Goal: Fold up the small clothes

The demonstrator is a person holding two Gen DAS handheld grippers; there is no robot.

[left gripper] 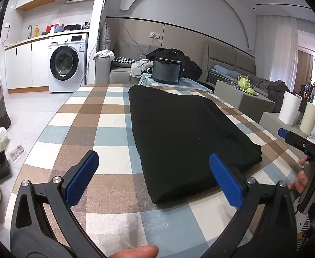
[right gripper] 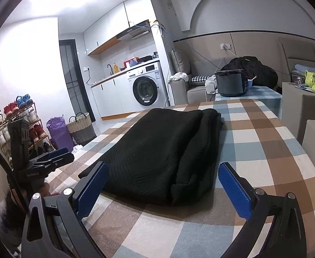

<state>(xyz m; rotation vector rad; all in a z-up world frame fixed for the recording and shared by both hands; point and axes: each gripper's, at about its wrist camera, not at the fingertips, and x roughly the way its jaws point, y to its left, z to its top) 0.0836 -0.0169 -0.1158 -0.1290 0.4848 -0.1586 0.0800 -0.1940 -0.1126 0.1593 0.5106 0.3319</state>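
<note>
The black knit garment (left gripper: 185, 137) lay on the checked tabletop (left gripper: 105, 124), already folded into a long, thick bundle with its layers stacked and one doubled edge showing along its right side in the right wrist view (right gripper: 192, 150). By my reading the lengthwise folds were done, and what remained was either one more fold across the middle to make a compact packet or setting the bundle aside. A further fold would call for both tongs to come down on the near end, pinch through all the layers at the two corners, then lift and carry that end over toward the far end, keeping the edges lined up so the stack did not slide apart.

The left tongs (left gripper: 154, 178) stood spread wide and held nothing; its right pad sat over the near corner of the garment in the picture, though whether it touched the cloth could not be told. The right tongs (right gripper: 164, 182) were likewise wide apart and empty, hovering just short of the near end with the bundle framed between the pads. Each tool showed at the edge of the other's view, gripped by a hand (left gripper: 303, 178), one on either side of the garment.
</note>
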